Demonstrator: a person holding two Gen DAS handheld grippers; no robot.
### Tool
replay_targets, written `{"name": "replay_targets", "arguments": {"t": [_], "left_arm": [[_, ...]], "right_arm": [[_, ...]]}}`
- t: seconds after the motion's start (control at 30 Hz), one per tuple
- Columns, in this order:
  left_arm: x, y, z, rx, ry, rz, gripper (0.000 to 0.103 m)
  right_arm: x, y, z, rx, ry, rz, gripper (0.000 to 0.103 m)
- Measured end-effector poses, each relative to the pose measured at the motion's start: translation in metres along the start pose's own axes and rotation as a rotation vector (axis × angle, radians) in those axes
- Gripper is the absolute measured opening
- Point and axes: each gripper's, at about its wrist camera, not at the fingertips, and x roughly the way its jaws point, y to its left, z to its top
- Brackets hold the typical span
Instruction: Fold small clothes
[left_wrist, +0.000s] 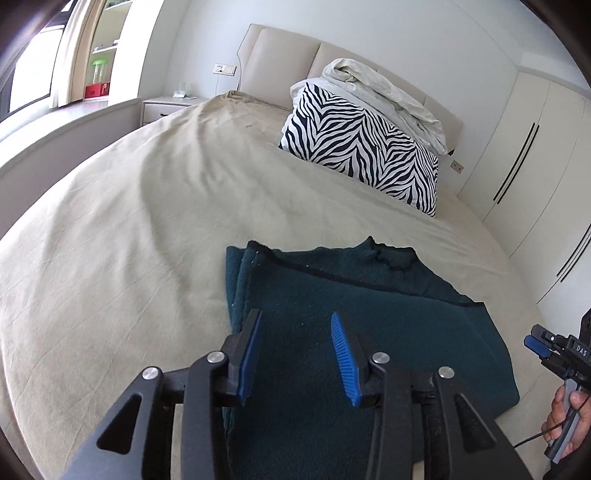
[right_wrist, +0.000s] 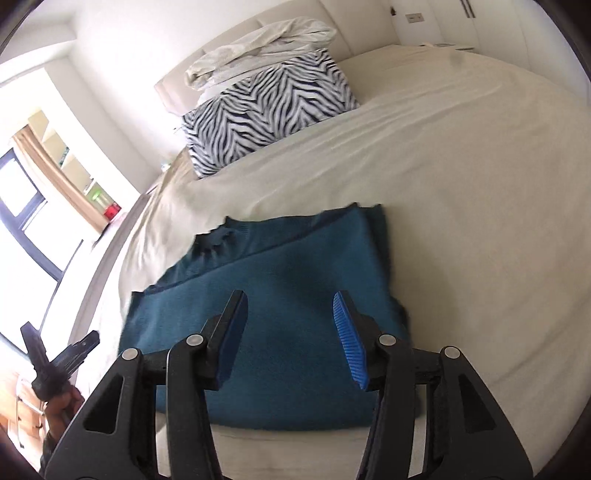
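Nearest your left lens is the left hand-held gripper (left_wrist: 295, 354), its blue pads (left_wrist: 341, 358) standing apart with nothing pinched between them; the cloth you see through the gap lies below on the bed, not in the grip. Your right hand-held gripper (right_wrist: 290, 339) reads the same in its own view: the jaws are parted and empty, and the blue ribbed pad (right_wrist: 349, 339) on the right side is clear of the fabric.

The teal sweater (left_wrist: 369, 314) lies flat on the bed (left_wrist: 129, 240), already folded over on itself, with a layered edge along one side and the dark-trimmed neckline (left_wrist: 391, 254) at the far end (toward the headboard). In the right wrist view the same sweater fills the space just beyond the fingers, its near edge close to the edge of the bed.

At the right border of the left view you can see your other hand-held gripper, held by your right hand (left_wrist: 569, 417), just beside the sweater's right edge. At the lower left of the right view, your left hand (right_wrist: 62, 406) shows around its tool.

Further up the bed, well apart from the sweater, a zebra-print pillow (left_wrist: 365, 147) leans at the headboard (left_wrist: 280, 51) with a crumpled pale duvet (left_wrist: 388, 92) piled on top of it.
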Motion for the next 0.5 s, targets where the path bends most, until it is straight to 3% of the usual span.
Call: {"name": "replay_targets", "arguments": {"t": [0.13,0.27,0.37,0.43,0.5], "left_arm": [[0.041,-0.027,0.013,0.088,0.000,0.063,0.049],[0.078,-0.030,0.015,0.128,0.034,0.124,0.051],[0.106,-0.011,0.004,0.114,0.109,0.152,0.056],[0.106,-0.001,0.001,0.088,0.086,0.103,0.056],[0.105,-0.001,0.002,0.084,0.084,0.094,0.057]], "right_arm": [[0.076,0.048,0.017,0.011,0.117,0.187,0.048],[0.152,0.078,0.015,0.122,0.244,0.395,0.048],[0.193,0.076,0.005,0.194,0.286,0.377,0.048],[0.204,0.052,0.001,0.260,0.262,0.370,0.032],[0.199,0.021,0.002,0.344,0.203,0.426,0.028]]}}
